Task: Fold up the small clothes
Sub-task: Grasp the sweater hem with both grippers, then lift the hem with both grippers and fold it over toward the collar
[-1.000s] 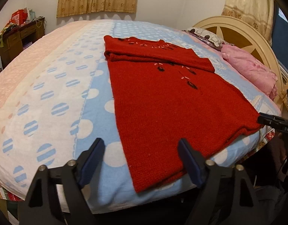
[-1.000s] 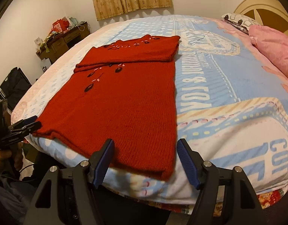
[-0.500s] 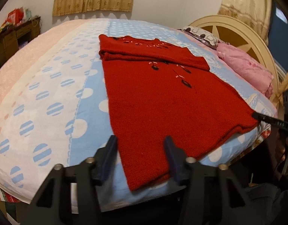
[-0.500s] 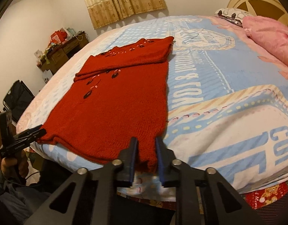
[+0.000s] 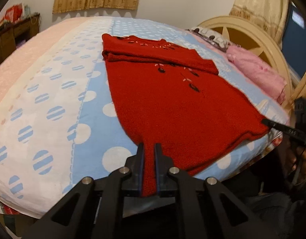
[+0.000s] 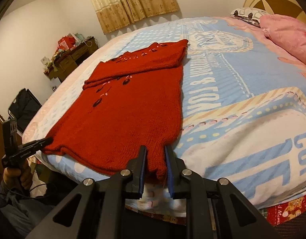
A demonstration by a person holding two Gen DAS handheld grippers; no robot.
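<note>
The bed (image 5: pixel 53 103) carries a red sweater (image 5: pixel 172 103) laid flat, its top part already folded over at the far end and its hem hanging at the near edge of the mattress. The left gripper (image 5: pixel 149 155) pinches one hem corner; the right gripper (image 6: pixel 155 159) has its fingers pressed against the other corner, with knit bunched between them.

The step in hand looks like carrying the hem up over the body. To do it well, both corners should rise together and travel level toward the folded top, keeping the hem taut between them so the knit does not sag or twist. The right grip seems to hold a thick bunch, so it may slip if pulled hard.

The hem sits at the bed's edge, so lift first, then go forward. Past the sweater the bedspread lies open. A pink pillow (image 6: pixel 288 33) sits well apart near the headboard (image 5: pixel 242 31), out of the way.
</note>
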